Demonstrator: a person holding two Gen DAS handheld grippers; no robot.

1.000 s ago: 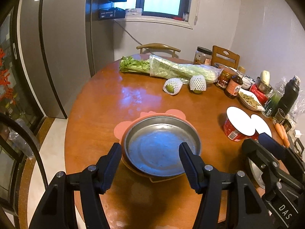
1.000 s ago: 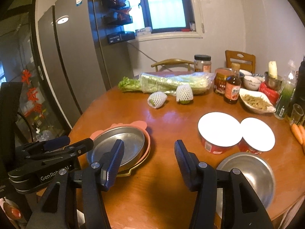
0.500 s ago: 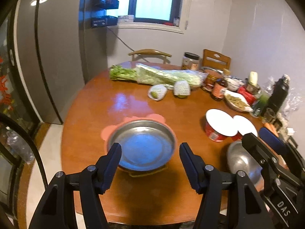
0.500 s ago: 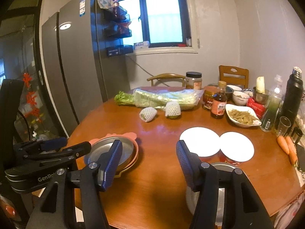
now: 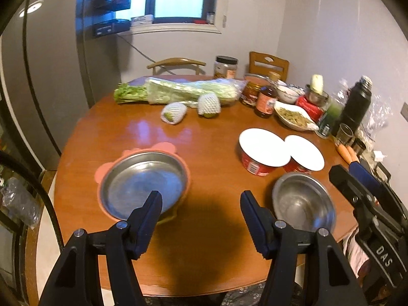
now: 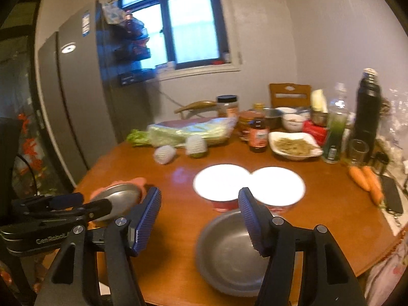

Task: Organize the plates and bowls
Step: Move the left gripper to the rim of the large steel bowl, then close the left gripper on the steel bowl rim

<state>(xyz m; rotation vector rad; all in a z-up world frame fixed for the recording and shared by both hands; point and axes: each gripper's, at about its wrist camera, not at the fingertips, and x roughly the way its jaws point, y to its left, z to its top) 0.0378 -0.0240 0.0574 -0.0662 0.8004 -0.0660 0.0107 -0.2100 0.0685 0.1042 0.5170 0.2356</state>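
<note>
A steel plate (image 5: 142, 181) rests in a pink plate (image 5: 187, 178) on the round wooden table (image 5: 204, 242), front left. A steel bowl (image 5: 302, 201) sits front right; it also shows in the right wrist view (image 6: 227, 252). My left gripper (image 5: 201, 204) is open and empty, raised above the table between plate and bowl. My right gripper (image 6: 200, 201) is open and empty, held above the near table edge, its right finger over the steel bowl. The steel plate shows at left in the right wrist view (image 6: 119, 199).
Two red tubs with white lids (image 5: 262, 148) (image 5: 304, 153) stand behind the bowl. Bagged celery (image 5: 183, 90), two netted fruits (image 5: 173, 112), jars, a dish of food (image 5: 293, 117), a black flask (image 5: 354, 107), carrots (image 6: 367, 181) and a phone (image 6: 392, 196) crowd the back and right.
Both grippers have pulled back and risen from the table, so more of it shows. The steel bowl has come into fuller view. Both stay open and empty.
</note>
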